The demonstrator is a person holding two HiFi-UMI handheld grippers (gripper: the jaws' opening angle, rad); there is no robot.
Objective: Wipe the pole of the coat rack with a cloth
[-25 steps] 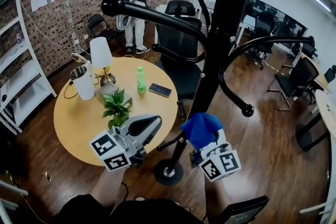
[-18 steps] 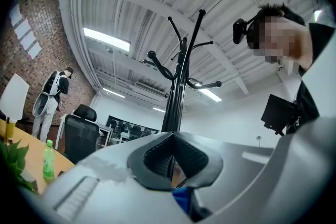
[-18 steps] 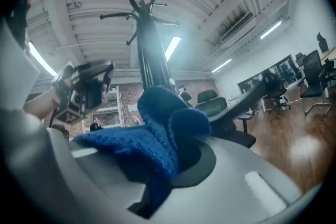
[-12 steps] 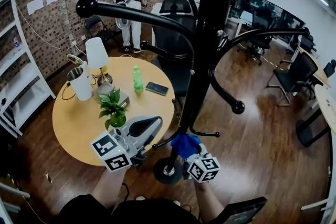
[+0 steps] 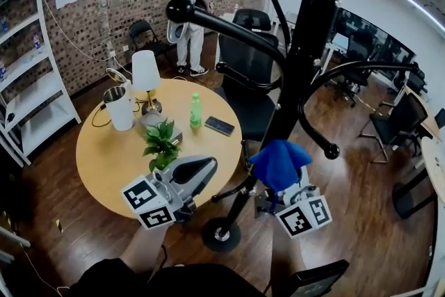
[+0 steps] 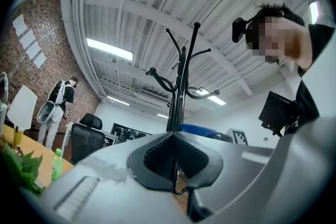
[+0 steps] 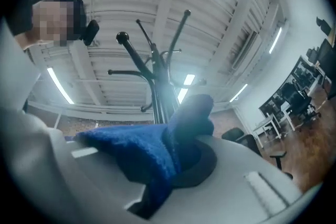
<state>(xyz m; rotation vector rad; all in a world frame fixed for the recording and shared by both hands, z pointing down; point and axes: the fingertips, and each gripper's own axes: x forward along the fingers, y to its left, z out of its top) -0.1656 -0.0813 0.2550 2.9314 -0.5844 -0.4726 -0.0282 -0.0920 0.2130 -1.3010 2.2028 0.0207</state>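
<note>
Steep look down into an office with a dark wood floor. At far left, a white shelf (image 5: 31, 90) against a brick wall (image 5: 83, 24). Next, a round wooden table (image 5: 104, 163) bearing a white jug (image 5: 122, 108), a lamp (image 5: 146, 73), a plant (image 5: 161, 142), a green bottle (image 5: 196, 110) and a phone (image 5: 220, 125). Behind the table, by the wall, a person (image 5: 189, 10) standing with back turned. Just right of the table, a black chair (image 5: 250, 80), close behind the pole.

Low and left of centre, the left gripper (image 5: 206, 167), in front of the table's near edge, aimed up and right toward the pole but apart from it. Jaws pressed together with nothing between them, as seen in the left gripper view.

At centre, the black pole (image 5: 295, 90): upright, long axis vertical, rising from a round base (image 5: 221, 234) on the floor and out past the top of the frame. Curved arms (image 5: 229, 28) with ball ends branching off to left and right across the view.

Low on the pole, above the base, the blue cloth (image 5: 280, 162), bunched, draped over the right gripper (image 5: 284, 186) and hiding its tips from above. In the right gripper view, jaws closed on a fold of the cloth, with the pole rising straight behind. Overlaps the pole's right side when seen from above; actual touch not clear.

At far right, office chairs (image 5: 393, 108), well apart from the pole.
</note>
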